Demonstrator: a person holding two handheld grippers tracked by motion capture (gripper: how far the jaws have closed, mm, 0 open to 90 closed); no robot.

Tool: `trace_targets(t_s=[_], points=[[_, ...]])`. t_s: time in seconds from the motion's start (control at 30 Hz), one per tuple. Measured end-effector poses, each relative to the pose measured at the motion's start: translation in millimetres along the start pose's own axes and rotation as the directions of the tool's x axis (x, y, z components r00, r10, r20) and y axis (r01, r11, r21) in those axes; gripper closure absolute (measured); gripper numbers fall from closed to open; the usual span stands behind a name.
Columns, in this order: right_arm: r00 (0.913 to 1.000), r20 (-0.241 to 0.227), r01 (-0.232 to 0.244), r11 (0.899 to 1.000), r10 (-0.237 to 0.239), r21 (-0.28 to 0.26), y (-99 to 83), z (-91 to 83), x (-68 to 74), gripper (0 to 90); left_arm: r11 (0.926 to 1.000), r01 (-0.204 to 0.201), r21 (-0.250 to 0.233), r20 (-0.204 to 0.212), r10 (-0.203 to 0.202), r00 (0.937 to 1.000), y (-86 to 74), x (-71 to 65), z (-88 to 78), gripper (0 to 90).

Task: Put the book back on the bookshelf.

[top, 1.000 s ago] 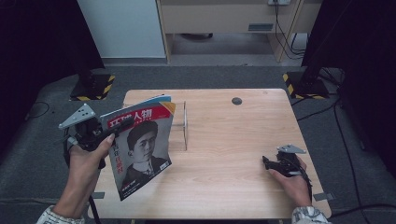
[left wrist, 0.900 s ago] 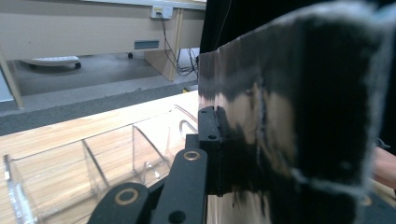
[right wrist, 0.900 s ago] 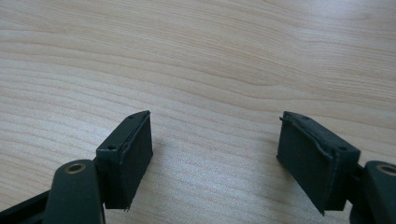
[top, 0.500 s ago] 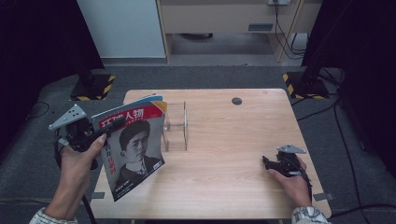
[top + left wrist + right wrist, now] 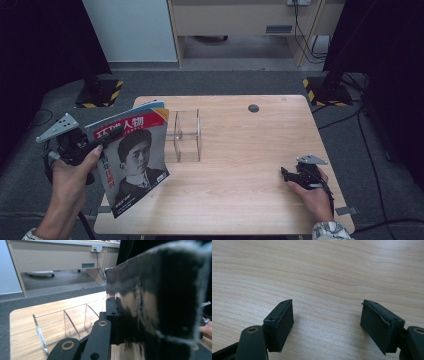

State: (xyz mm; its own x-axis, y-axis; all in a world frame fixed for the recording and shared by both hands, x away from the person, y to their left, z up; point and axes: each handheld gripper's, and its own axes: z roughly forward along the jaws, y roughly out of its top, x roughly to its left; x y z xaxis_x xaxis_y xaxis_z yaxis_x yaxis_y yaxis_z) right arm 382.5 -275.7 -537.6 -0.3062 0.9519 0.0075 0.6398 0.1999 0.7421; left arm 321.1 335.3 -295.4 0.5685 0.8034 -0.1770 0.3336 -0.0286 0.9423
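One magazine is held up at the table's left edge. One clear rack with several slots stands on the one table. One dark round spot sits near the far edge. Two grippers: left, right.
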Motion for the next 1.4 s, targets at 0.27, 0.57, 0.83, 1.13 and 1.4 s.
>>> trace_targets(t_s=[0.27,0.57,0.83,1.13,1.4], points=[[1.0000,-0.001,0.003,1.000,-0.003,0.000,0.0,0.0,-0.3,26.4,1.0000,-0.007,-0.002,-0.029,0.007,0.9996,0.6,7.4,-14.7,86.6],[1.0000,-0.003,0.001,1.000,-0.001,-0.001,0.0,0.2,-0.2,26.4,0.9998,0.004,-0.018,-0.053,-0.005,0.9986,-2.8,20.9,-28.4,86.6],[1.0000,-0.002,0.005,1.000,-0.005,-0.003,0.1,0.4,-0.5,26.4,0.9993,0.014,-0.034,-0.109,-0.017,0.9939,-7.0,34.3,-38.1,86.6],[1.0000,-0.002,0.005,1.000,-0.005,-0.003,0.1,0.4,-0.5,26.4,0.9977,0.022,-0.065,-0.126,-0.030,0.9915,-6.2,47.2,-24.2,86.6],[1.0000,-0.003,0.005,1.000,-0.005,-0.002,0.4,0.5,-0.7,26.4,0.9970,0.020,-0.075,-0.152,-0.032,0.9879,-3.7,56.8,-6.8,86.6]])
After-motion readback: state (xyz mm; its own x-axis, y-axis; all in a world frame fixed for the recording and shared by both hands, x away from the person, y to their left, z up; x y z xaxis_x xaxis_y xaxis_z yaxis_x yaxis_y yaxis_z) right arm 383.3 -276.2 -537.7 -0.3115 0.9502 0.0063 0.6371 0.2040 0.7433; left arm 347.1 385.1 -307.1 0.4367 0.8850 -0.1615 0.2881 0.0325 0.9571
